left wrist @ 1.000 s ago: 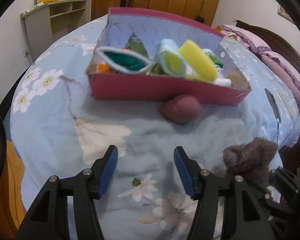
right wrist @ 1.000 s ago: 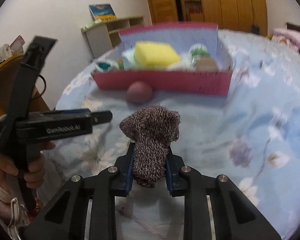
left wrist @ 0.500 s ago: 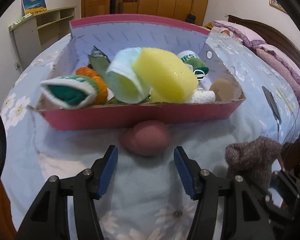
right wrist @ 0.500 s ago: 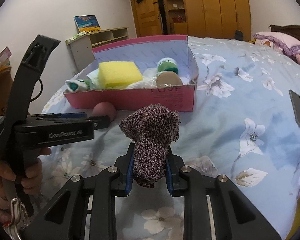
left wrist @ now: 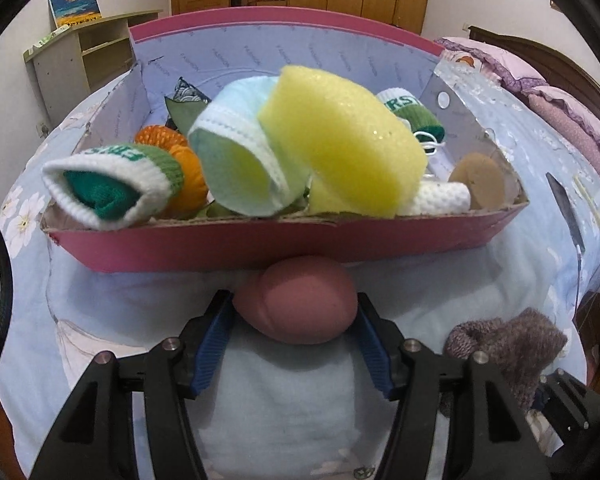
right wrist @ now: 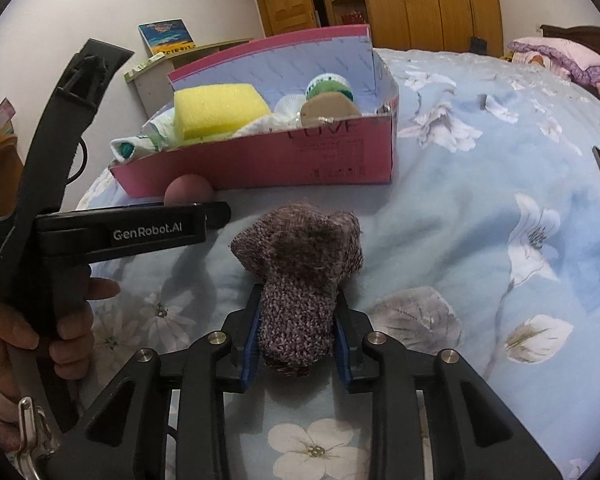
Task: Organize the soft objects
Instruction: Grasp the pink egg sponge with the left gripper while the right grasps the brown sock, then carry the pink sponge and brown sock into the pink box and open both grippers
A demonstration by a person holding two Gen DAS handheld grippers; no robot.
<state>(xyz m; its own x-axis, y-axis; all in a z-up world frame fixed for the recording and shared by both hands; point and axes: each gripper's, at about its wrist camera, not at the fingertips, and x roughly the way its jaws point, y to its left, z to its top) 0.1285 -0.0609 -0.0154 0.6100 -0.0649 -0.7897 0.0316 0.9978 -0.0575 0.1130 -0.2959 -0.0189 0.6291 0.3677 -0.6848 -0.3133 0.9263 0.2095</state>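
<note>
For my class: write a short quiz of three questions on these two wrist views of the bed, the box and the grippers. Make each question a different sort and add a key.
1. True or false: the yellow sponge lies inside the pink box.
2. Multiple choice: what lies on the bed between the fingers of the left gripper? A) mauve ball B) orange knitted piece C) white-and-green sock
3. Short answer: what is between the fingers of the right gripper?

Key
1. True.
2. A. The ball lies outside the box, in front of its near wall.
3. The knitted sock. Those jaws have just been opening with the sock between them.
</note>
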